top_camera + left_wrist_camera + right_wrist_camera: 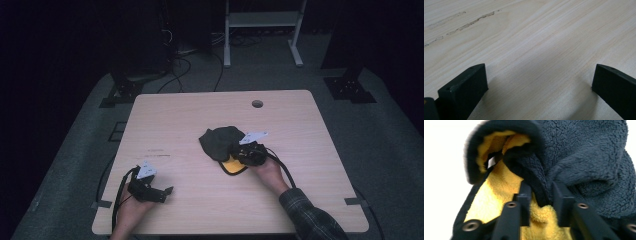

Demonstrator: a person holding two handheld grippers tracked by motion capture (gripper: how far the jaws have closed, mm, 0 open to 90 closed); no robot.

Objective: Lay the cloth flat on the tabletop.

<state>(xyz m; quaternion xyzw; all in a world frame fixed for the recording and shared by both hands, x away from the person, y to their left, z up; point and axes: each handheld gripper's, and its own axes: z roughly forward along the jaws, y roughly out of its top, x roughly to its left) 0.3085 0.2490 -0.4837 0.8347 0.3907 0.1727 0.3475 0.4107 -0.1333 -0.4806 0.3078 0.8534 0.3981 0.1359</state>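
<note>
A fluffy cloth (223, 144), dark grey on one side and yellow on the other, lies bunched up near the middle of the table (190, 120). The right gripper (246, 154) pinches a fold of it. The right gripper view shows this up close: the two black jaws squeeze the dark edge (541, 192) where it meets the yellow. The left gripper (165, 192) sits well apart near the table's front left, jaws wide and holding nothing. Its own view shows bare wood between them.
</note>
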